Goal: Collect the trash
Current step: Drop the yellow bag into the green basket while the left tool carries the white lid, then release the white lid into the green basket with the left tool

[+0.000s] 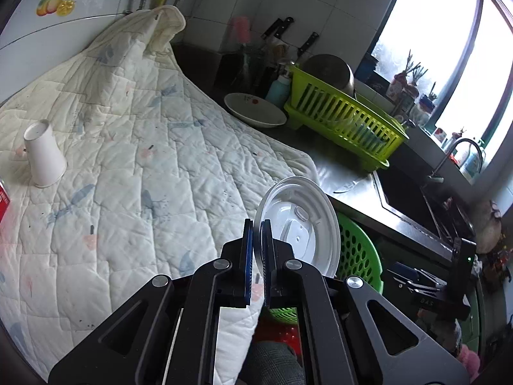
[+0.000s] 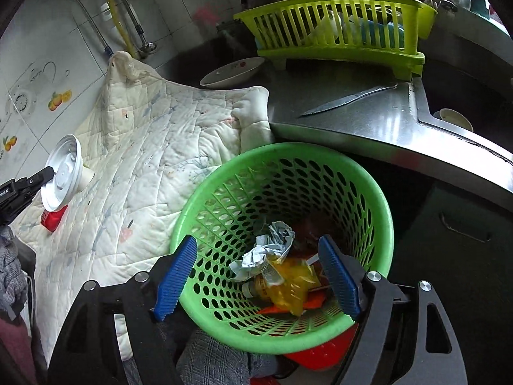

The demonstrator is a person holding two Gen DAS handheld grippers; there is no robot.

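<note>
Quilted white cloth (image 1: 134, 160) covers the worktop in front of you, running up against a tiled wall and ending where bare steel counter (image 2: 368, 112) begins. Take the green basket (image 2: 378, 199) as your landmark: it sits below the counter edge, just beside the cloth's hanging corner. Inside it lie a crumpled blue-grey paper (image 2: 269, 250) and a yellow wrapper (image 2: 285, 285), with something red under them.

Your right gripper (image 2: 259, 276) hangs over the basket's mouth with its jaws standing wide and nothing between the blue pads (image 2: 176, 272).

Your left gripper (image 1: 258, 247) is clamped on the rim of a white plastic lid (image 1: 301, 221), held on edge above the cloth, off to the far side of the cloth from the basket in the right wrist view.

Further from the basket on the cloth stands an upturned white paper cup (image 1: 43, 154), with a red packet (image 2: 53, 218) close by it.

Beyond the basket, on the steel, a knife (image 2: 349, 99) lies flat; behind that stands a lime dish rack (image 2: 336, 29), and a white bowl (image 1: 253, 110) rests beside it. Past the rack the sink (image 1: 407, 199) drops away under a bright window.
</note>
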